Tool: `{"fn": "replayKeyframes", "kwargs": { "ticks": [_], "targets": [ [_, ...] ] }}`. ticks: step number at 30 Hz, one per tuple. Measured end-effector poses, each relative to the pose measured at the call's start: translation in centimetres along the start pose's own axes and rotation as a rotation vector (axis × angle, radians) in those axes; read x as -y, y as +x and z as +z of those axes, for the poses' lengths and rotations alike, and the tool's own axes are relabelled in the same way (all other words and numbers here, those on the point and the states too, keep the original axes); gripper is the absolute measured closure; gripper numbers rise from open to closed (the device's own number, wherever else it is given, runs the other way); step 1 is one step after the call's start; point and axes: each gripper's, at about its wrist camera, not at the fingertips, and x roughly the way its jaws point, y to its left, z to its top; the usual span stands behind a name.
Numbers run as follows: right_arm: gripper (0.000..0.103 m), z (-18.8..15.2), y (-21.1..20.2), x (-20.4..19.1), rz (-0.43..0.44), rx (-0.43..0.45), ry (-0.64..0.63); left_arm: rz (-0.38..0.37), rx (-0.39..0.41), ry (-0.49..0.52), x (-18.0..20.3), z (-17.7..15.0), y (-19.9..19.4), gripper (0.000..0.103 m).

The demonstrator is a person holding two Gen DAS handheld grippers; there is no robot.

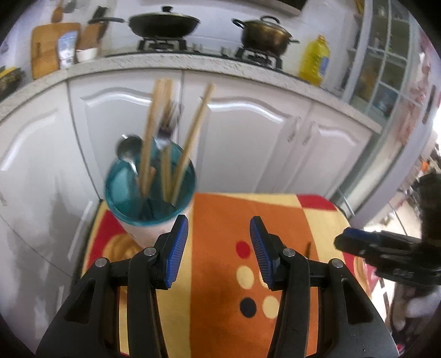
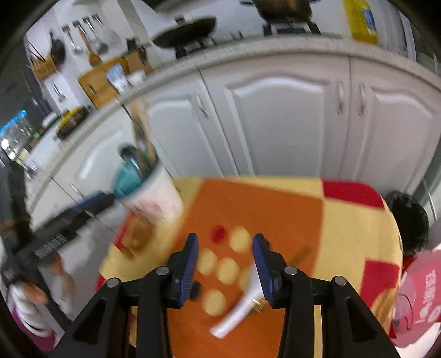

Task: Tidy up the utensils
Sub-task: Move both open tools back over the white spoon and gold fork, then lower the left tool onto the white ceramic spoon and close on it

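Note:
A white holder with a teal rim [image 1: 150, 197] stands at the far left of the orange and yellow table [image 1: 220, 261]. It holds wooden chopsticks [image 1: 154, 132], a metal spoon [image 1: 128, 150] and a fork. My left gripper [image 1: 219, 247] is open and empty, just right of the holder. My right gripper [image 2: 225, 264] is open and empty above the table; it also shows in the left wrist view [image 1: 386, 253]. A white utensil [image 2: 242, 305] lies on the table beneath its right finger. The holder shows blurred in the right wrist view [image 2: 148, 187].
White cabinet doors [image 1: 248, 132] stand behind the table. The counter above carries a wok [image 1: 162, 23], a pot [image 1: 264, 34], an oil bottle [image 1: 315, 60] and cutting boards [image 1: 49, 46]. A person in pink [image 2: 421, 275] sits at the right.

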Motion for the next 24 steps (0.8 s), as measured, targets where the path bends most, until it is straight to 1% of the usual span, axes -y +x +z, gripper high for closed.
{"fn": "replayKeyframes", "kwargs": {
  "ticks": [1,2,4,5,7,10,13,16,19,21,24],
  "targets": [
    [0.070,-0.7,0.8,0.8,-0.004,-0.027,0.017,-0.011,-0.020,0.010,0.3,-0.5,0.6,0.057],
    [0.072,-1.3,1.6,1.7,-0.006,-0.057,0.034,-0.020,-0.039,0.013,0.5,-0.9,1.1,0.057],
    [0.073,-2.6,3.3,3.0,-0.008,-0.104,0.064,-0.038,-0.083,0.009,0.8,-1.6,2.3,0.057],
    [0.075,-3.2,4.2,3.7,0.002,-0.130,0.083,-0.046,-0.100,0.007,0.9,-1.9,2.8,0.057],
    [0.077,-3.9,5.0,4.3,0.025,-0.153,0.102,-0.071,-0.149,0.007,1.4,-2.7,4.0,0.057],
    [0.079,-4.3,6.2,4.4,0.021,-0.182,0.080,-0.070,-0.199,0.019,1.9,-3.9,5.2,0.057],
    [0.083,-4.5,7.3,3.7,0.006,-0.212,0.029,-0.062,-0.214,0.017,1.8,-4.2,5.7,0.057],
    [0.083,-4.1,7.9,2.9,0.014,-0.218,-0.005,-0.044,-0.214,0.004,0.9,-4.2,5.9,0.057],
    [0.083,-3.6,9.5,1.4,0.009,-0.234,-0.047,-0.026,-0.214,-0.018,0.0,-4.2,5.9,0.057],
    [0.083,-3.1,10.3,0.4,0.031,-0.229,-0.059,-0.016,-0.213,-0.027,-0.6,-4.2,5.9,0.057],
    [0.083,-2.7,10.1,-0.5,0.090,-0.201,-0.076,-0.009,-0.222,-0.035,-1.1,-4.3,6.0,0.057]
  ]
}}
